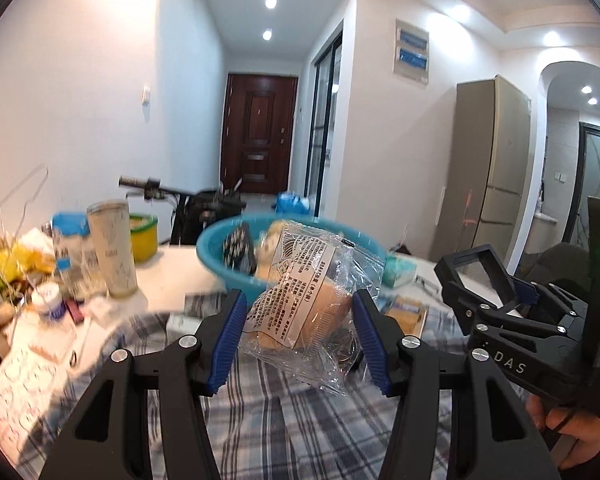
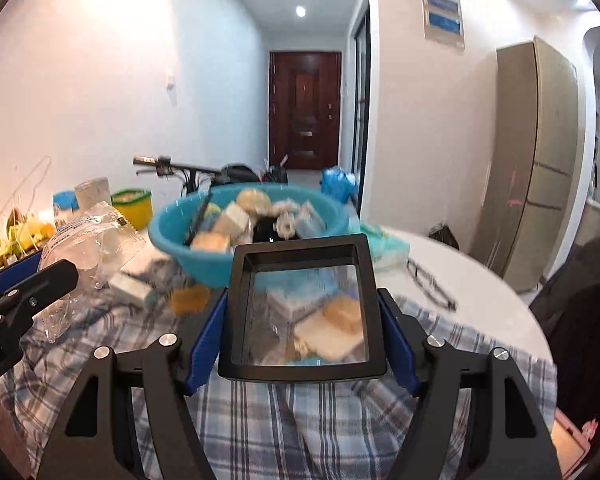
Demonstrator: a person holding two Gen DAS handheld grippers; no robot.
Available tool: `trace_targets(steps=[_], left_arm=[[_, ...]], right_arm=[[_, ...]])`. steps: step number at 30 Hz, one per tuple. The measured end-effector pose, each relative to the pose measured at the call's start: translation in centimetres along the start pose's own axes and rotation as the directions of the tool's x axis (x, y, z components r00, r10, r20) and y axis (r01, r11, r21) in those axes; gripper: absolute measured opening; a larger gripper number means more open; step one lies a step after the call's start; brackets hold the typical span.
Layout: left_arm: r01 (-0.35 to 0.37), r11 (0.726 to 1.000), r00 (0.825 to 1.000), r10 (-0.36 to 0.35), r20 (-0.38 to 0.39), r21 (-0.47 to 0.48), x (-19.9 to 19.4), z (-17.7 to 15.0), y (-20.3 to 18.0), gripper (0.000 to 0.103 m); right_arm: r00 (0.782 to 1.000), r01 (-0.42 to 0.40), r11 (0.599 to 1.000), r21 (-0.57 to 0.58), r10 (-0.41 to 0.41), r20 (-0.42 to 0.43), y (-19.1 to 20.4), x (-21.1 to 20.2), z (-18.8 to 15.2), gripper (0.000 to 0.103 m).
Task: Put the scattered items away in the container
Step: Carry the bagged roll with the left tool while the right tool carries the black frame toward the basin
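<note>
My left gripper (image 1: 300,332) is shut on a clear plastic packet of bread (image 1: 308,300), held above the plaid cloth in front of the blue basin (image 1: 216,256). The packet also shows at the left of the right wrist view (image 2: 88,248). My right gripper (image 2: 302,336) is shut on a black square frame with a clear pane (image 2: 304,304), held above the cloth just short of the blue basin (image 2: 168,240). The basin holds several items. The right gripper with the frame shows at the right of the left wrist view (image 1: 476,280).
Loose packets (image 2: 332,328) and a small box (image 2: 130,290) lie on the plaid cloth (image 2: 260,420). A tall cup (image 1: 112,248), bottles (image 1: 66,248) and a yellow tub (image 1: 144,236) stand at the left. Glasses (image 2: 432,288) lie on the white table right of the basin.
</note>
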State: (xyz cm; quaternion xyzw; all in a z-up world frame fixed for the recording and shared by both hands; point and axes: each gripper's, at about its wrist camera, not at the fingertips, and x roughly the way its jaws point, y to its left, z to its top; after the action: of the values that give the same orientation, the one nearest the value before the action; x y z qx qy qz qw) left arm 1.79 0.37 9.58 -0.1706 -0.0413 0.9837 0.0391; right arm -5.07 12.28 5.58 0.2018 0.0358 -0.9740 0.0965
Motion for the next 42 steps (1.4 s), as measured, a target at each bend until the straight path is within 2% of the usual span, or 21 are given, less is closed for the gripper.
trace_targets(steps=[4,8,13,16,22,28,34,42], left_arm=[[0.008,1.000,0.998,-0.009,0.062,0.020,-1.4,2.2,-0.5,0.057],[0.067,0.998,0.994,-0.068,0.091,0.013,-2.3,5.1,-0.5,0.057],[0.035,0.998,0.982,-0.045,0.186,0.053,-3.7,8.2,-1.1,0.057],[0.048,0.998,0.972,-0.056,0.226,0.041,-4.3,10.3,-0.9,0.057],[0.005,1.000,0.949,-0.009,0.315,0.014,-4.4,13.8,-0.5,0.057],[0.009,0.999,0.932,-0.021,0.362,0.034,-3.0,15.5,-0.7,0.057],[0.027,0.999,0.928,-0.040,0.370,0.040,0.4,16.9,-0.7,0.057],[0.017,1.000,0.912,-0.024,0.411,0.021,3.4,18.8,0.1,0.057]], right_arm=[[0.998,-0.008,1.000,-0.001,0.008,0.063,0.3,-1.1,2.3,0.070],[0.990,-0.016,1.000,-0.005,0.017,0.142,0.5,-2.7,4.8,0.070],[0.969,-0.048,0.999,0.014,0.043,0.242,0.5,-4.8,7.6,0.070],[0.958,-0.036,0.999,0.011,0.031,0.286,0.6,-5.6,9.3,0.070],[0.929,-0.017,1.000,0.020,0.009,0.369,0.7,-6.5,13.2,0.070],[0.908,-0.008,0.999,0.033,-0.007,0.418,0.5,-5.3,16.4,0.070],[0.903,-0.030,0.999,0.031,0.014,0.430,0.7,-2.5,18.7,0.070],[0.887,-0.052,0.997,0.057,0.020,0.461,-0.7,0.4,20.8,0.070]])
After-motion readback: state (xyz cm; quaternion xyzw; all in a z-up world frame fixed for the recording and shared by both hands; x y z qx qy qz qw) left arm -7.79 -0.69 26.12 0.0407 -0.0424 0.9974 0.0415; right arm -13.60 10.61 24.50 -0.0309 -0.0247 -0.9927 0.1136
